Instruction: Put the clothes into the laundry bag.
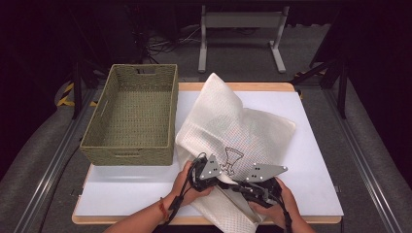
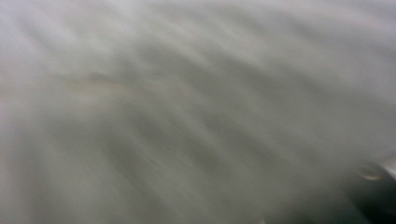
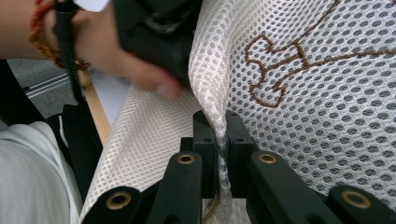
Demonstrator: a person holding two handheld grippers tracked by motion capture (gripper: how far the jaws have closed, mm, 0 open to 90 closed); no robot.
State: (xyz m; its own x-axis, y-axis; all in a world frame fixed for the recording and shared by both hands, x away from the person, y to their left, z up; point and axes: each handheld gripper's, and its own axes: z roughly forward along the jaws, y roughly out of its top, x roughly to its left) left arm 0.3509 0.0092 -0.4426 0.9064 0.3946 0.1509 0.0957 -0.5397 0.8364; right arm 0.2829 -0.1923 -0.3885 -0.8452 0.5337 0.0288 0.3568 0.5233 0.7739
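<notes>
right claw [image 3: 222, 140] pinches the mesh cloth's [image 3: 327, 107] fold; left claw [image 1: 206, 174] closed beside it.

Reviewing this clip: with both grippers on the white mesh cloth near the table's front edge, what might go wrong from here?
1. The right gripper pinches only a thin fold of the mesh cloth; a pull may slip it free.
2. The cloth's front part reaches the table edge and might slide off.
3. The left gripper sits close beside the right, so they might bump.
</notes>
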